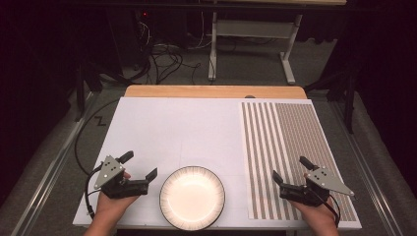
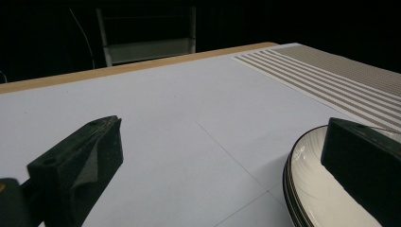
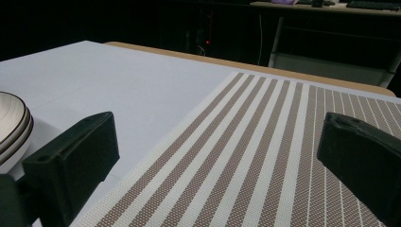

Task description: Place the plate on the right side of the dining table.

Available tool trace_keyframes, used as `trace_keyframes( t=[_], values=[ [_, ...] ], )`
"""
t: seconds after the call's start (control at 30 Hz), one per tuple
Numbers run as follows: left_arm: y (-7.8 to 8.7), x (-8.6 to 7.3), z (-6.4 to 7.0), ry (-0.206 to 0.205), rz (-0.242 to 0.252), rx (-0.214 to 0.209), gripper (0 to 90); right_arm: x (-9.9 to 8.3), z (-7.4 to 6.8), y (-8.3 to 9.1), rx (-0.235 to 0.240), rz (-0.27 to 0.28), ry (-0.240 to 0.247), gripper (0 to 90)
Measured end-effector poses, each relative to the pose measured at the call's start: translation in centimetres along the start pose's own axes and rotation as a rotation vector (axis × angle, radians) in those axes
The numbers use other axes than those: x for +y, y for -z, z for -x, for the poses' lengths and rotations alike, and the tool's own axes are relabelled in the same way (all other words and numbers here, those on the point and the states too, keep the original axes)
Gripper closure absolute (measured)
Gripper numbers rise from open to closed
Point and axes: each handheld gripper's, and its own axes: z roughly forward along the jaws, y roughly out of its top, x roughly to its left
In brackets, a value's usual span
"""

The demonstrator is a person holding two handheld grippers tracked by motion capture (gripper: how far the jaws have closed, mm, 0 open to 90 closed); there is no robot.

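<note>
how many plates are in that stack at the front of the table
2 or 3 plates, as far as the rims show: stacked at the table's near edge, between the left gripper and the right gripper, left of the striped mat. The exact number is unclear.

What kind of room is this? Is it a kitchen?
Probably a lab, not a kitchen: tangled cables lie on the floor, and hand-held claws hover beside stacked plates on a placemat-covered table.

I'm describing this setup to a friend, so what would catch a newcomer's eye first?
A stack of white plates with dark rims sits at the near edge of the white table cover. A brown striped placemat covers the right side. The left gripper and right gripper flank the stack, both open.
</note>
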Motion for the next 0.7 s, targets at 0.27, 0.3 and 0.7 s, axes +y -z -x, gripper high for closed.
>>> trace_keyframes(
  t=[0.27,0.3,0.7],
  values=[
    [-0.05,0.10,0.20,-0.005,-0.006,-0.011,1.9,0.03,-0.08,0.06,-0.018,0.007,0.010,0.8],
    [-0.05,0.10,0.20,-0.005,-0.006,-0.011,2.4,0.01,-0.11,0.03,-0.017,0.006,0.013,0.8],
    [-0.21,0.21,0.22,-0.015,-0.037,-0.009,6.2,-0.01,-0.13,0.01,-0.017,-0.001,0.015,0.9]
  ],
)
